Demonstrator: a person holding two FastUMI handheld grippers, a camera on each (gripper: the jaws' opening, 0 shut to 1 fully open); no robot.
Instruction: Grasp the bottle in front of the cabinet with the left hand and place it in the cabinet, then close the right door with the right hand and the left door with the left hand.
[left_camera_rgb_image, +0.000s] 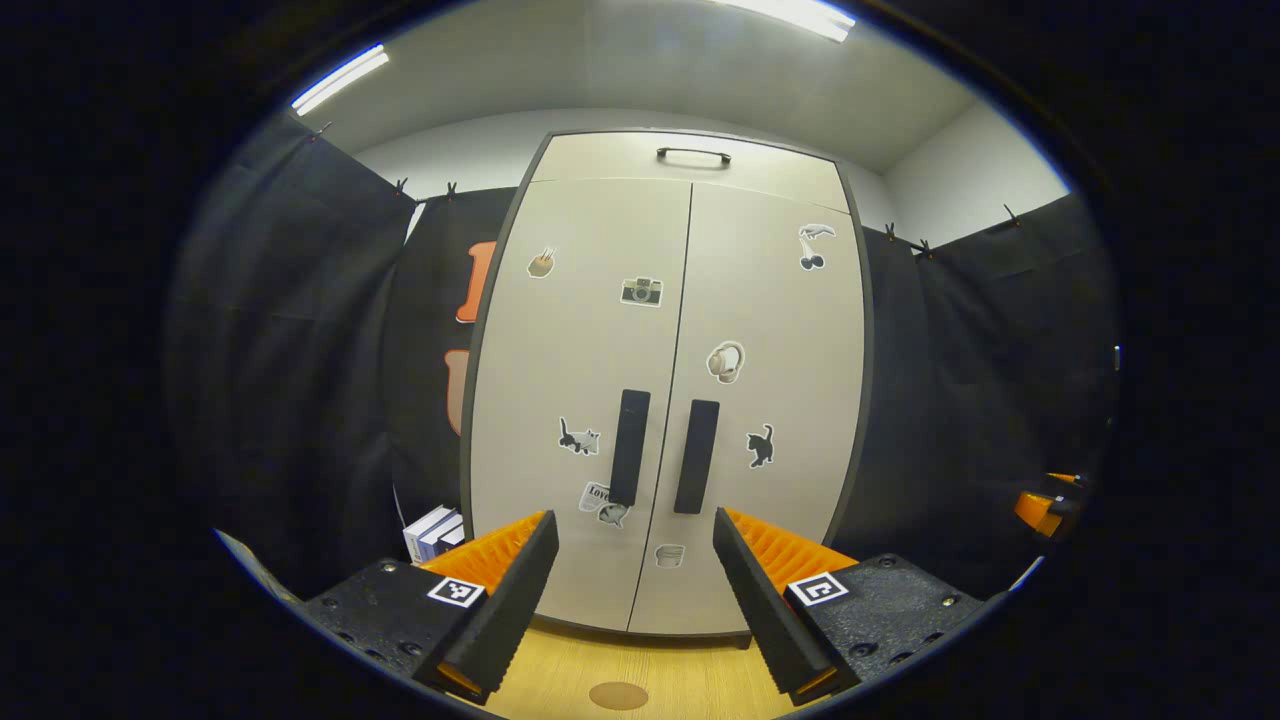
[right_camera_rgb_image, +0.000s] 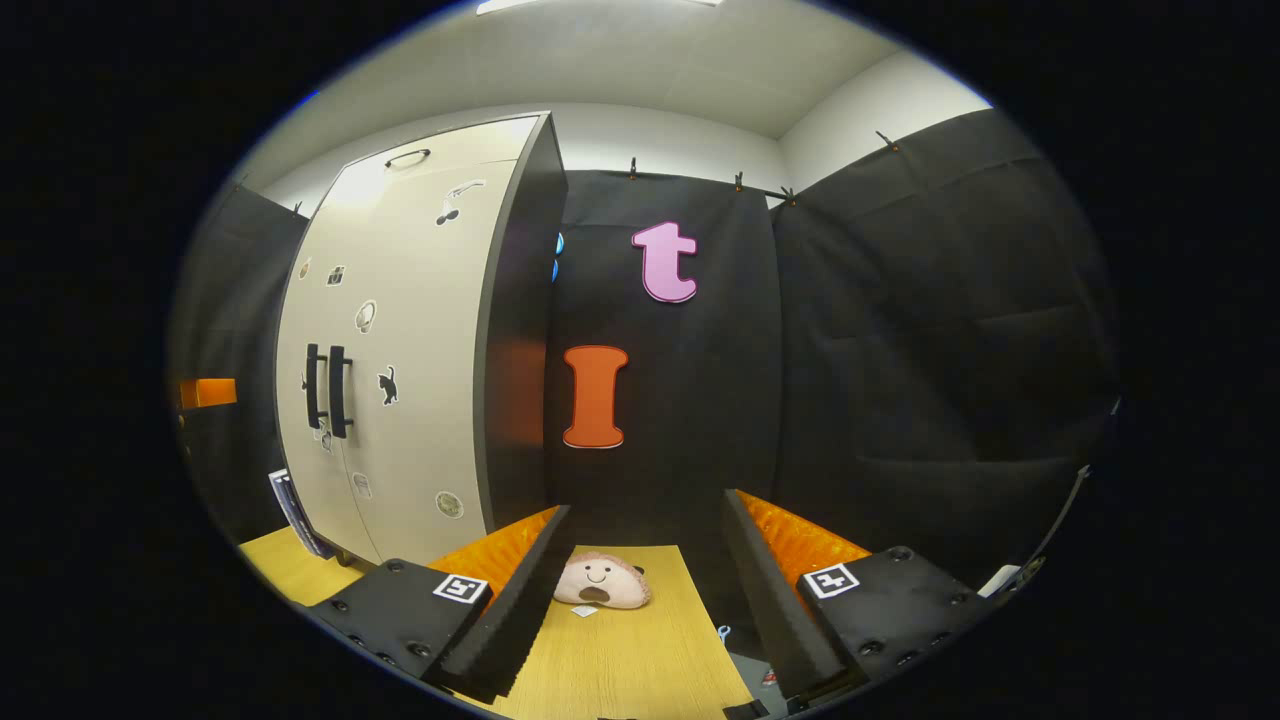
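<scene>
Both cabinet doors sit shut; left claw wide, facing handles; right claw wide, idle above bench; task looks complete.

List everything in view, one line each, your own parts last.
Cabinet: one, pale grey with a dark frame, standing on the table against the booth wall; both doors shut.
Door handles: two, black, upright, either side of the door seam.
Top handle: one, dark, on the panel above the doors.
Stickers: several, mostly black and white, scattered on both doors.
Table: one, light wood.
Books: a few, white and dark blue, left of the cabinet.
Plush toy: one, pinkish, smiling face, on the table right of the cabinet.
Left tongs: open, empty, facing the doors.
Right tongs: open, empty, toward the plush toy.
</scene>
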